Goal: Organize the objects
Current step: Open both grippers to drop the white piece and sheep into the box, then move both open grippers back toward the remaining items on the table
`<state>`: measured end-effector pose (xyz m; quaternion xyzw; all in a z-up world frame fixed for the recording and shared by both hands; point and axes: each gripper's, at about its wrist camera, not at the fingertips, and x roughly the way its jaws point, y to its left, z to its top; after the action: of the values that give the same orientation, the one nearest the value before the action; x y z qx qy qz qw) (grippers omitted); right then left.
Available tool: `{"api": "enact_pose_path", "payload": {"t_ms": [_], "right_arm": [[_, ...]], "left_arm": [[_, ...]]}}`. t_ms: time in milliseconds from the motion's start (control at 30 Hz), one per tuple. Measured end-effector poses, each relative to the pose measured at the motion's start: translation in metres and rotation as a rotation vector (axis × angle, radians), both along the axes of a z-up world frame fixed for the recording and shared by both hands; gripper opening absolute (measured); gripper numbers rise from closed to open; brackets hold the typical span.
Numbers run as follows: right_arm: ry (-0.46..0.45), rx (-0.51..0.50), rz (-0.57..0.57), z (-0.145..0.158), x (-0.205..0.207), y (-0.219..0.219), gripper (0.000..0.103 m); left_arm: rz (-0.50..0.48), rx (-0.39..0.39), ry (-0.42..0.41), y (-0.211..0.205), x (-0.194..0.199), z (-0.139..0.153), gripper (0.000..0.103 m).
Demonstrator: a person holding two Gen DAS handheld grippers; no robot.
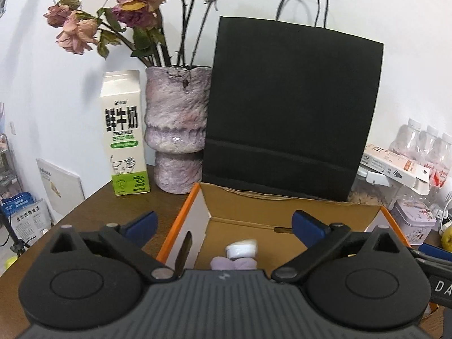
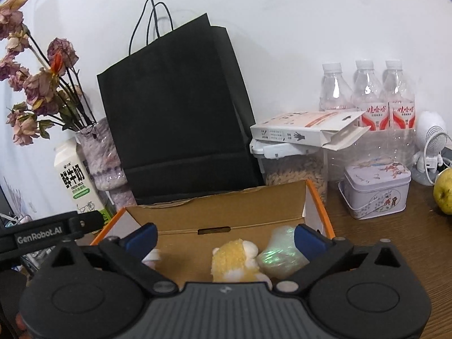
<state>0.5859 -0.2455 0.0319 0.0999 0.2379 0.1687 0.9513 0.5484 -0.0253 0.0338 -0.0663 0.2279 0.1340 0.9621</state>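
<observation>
Two grippers, left gripper [image 1: 223,221] & right gripper [image 2: 224,236], fingers spread wide, nothing pinched. Bottle [image 1: 241,250], plush [image 2: 236,260], wrapped packet [image 2: 282,255] sit in cardboard box [image 2: 220,212]. Risk: careless withdrawal snags box wall, shoves it into black bag [image 2: 180,113].

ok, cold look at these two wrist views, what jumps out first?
The tall black paper bag dominates, standing against the wall right behind the open cardboard box. In the box lie a yellow plush toy and an iridescent wrapped packet, below the wide-open right tool. Left of the bag, wilted roses sag from a mottled purple vase beside a fresh milk carton.
</observation>
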Motion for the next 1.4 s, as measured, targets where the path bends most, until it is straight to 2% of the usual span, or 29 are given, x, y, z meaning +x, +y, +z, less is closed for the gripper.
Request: {"api": "enact_pose_path", "payload": {"t_ms": [567,1000,1400], "right_arm": [[-0.085,-0.082,0.039,0.017,-0.041,0.011,0.103],[-0.143,-0.145,0.09,0.026,-0.109,0.016,0.103],[-0.155,-0.152,0.102,0.029,-0.175,0.02,0.103]], "left_arm": [[-0.01,-0.013,-0.011,0.009,-0.042,0.01,0.103],[-0.055,-0.017,-0.013,0.015,-0.101,0.016,0.103],[-0.107,0.0,-0.024,0.019,-0.166,0.017,0.103]]}}
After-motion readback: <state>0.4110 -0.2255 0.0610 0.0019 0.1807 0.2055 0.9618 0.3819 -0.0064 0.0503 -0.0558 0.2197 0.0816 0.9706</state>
